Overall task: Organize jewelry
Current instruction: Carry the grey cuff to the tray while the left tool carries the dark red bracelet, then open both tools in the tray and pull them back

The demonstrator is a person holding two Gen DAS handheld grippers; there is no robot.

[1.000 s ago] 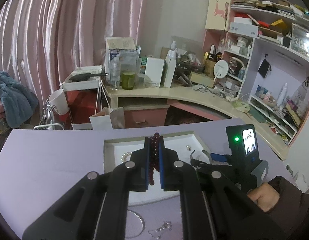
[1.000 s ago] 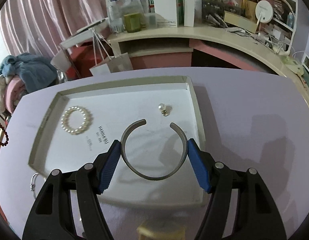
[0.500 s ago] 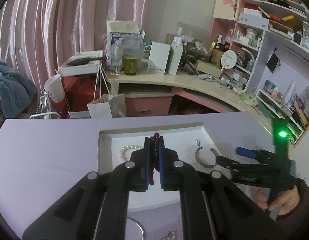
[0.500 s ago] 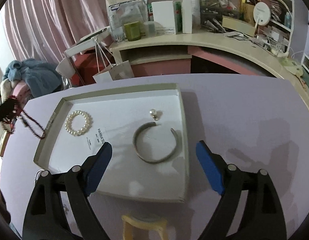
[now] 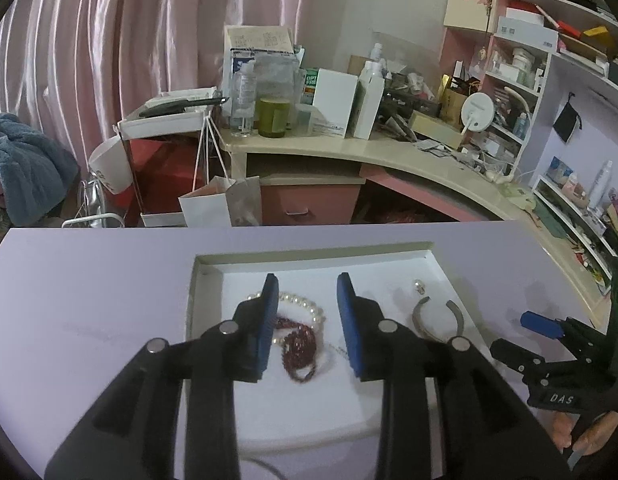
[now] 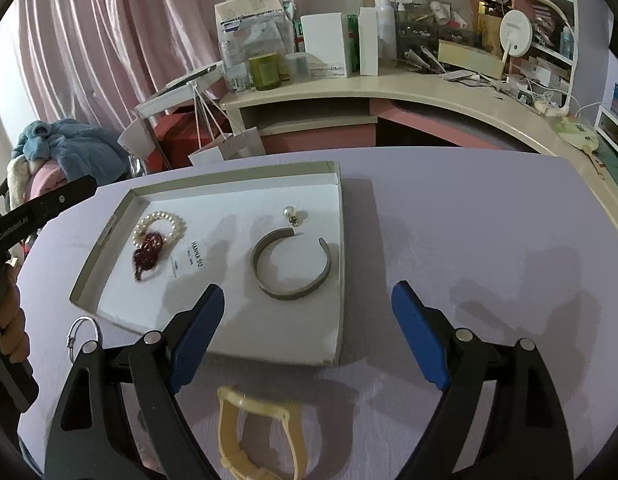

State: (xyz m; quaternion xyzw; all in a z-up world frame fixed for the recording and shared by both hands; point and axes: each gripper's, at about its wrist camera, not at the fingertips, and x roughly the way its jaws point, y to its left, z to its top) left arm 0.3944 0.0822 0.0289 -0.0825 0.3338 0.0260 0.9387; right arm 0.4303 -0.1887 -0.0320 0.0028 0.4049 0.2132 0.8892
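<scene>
A dark red bead string lies heaped in the white tray, partly on the pearl bracelet. My left gripper hovers just over it with its jaws opening, and the beads lie loose below the gap. A silver cuff and a pearl earring sit on the tray's right side. My right gripper stands wide open near the tray's front edge, holding nothing. In the right wrist view the bead string and the pearl bracelet lie at the tray's left.
On the lilac table in front of the tray lie a yellow strap-like piece and a thin silver hoop. A cluttered curved desk and shelves stand behind. A person's hand holds the left gripper's grip.
The left gripper came down over the tray, opened and let the red bead string drop beside the pearl bracelet. The right gripper opened off the silver cuff and drew back toward the tray's front.
</scene>
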